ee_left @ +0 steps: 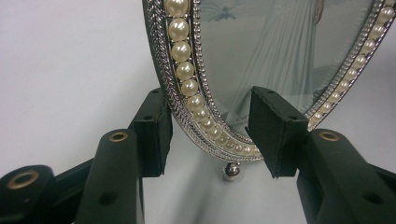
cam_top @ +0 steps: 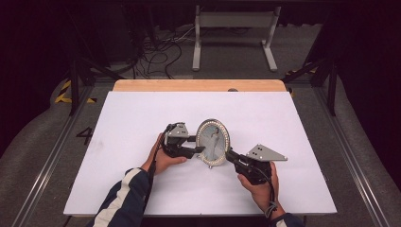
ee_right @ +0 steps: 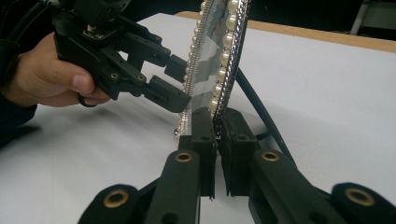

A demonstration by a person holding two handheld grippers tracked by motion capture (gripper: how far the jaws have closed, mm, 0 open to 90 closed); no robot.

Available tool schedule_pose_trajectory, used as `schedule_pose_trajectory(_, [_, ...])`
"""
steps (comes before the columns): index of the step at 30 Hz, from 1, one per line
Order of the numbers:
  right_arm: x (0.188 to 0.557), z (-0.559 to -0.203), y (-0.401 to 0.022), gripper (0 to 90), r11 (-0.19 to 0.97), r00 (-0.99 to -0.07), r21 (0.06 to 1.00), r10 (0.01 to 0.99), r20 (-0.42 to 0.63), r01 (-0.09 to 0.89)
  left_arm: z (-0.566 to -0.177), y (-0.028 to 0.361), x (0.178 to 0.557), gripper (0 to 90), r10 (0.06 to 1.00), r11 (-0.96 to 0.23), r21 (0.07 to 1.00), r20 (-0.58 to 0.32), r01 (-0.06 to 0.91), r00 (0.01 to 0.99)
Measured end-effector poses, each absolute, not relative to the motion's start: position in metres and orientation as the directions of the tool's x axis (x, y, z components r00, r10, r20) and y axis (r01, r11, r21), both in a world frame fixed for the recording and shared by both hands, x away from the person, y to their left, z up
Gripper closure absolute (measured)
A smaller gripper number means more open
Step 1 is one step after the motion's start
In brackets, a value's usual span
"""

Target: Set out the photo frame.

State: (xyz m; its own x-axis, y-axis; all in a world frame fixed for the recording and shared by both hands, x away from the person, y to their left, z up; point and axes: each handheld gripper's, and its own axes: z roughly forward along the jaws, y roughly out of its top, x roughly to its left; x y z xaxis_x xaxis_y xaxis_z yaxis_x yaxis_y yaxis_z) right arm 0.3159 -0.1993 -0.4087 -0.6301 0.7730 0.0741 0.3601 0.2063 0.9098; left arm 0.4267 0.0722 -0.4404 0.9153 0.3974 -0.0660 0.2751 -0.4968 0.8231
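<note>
frame (ee_left: 280,56): top cut off by edge | photo detail blurred | stand hidden

Left sleeve (cam_top: 124,198) navy with white stripe; black grippers, brass-ringed screw holes on jaws, grey three-cornered plate (cam_top: 266,152) near right hand.

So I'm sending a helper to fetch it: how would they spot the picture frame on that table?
On the white table, look near the middle, between the person's two hand-held grippers. The picture frame stands upright there: an oval of silver metal ringed with pearl beads, a pale figure behind its glass. Nothing else on the table is oval or shiny.
</note>
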Motion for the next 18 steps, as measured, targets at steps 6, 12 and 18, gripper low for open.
schedule_pose_trajectory(6, [0.319, -0.409, -0.200, 84.0, 0.212, -0.634, 0.909, 0.770, 0.070, 0.358, -0.440, 0.072, 0.423, 50.5, 0.421, -0.500, 0.817, -0.060, 0.287, 0.905])
schedule_pose_trajectory(12, [0.322, -0.411, -0.202, 82.4, 0.207, -0.619, 0.906, 0.782, 0.073, 0.369, -0.440, 0.081, 0.419, 52.3, 0.412, -0.477, 0.824, -0.097, 0.305, 0.906])
schedule_pose_trajectory(18, [0.328, -0.414, -0.198, 83.0, 0.204, -0.618, 0.903, 0.782, 0.081, 0.377, -0.439, 0.086, 0.412, 53.7, 0.423, -0.524, 0.798, -0.058, 0.296, 0.904])
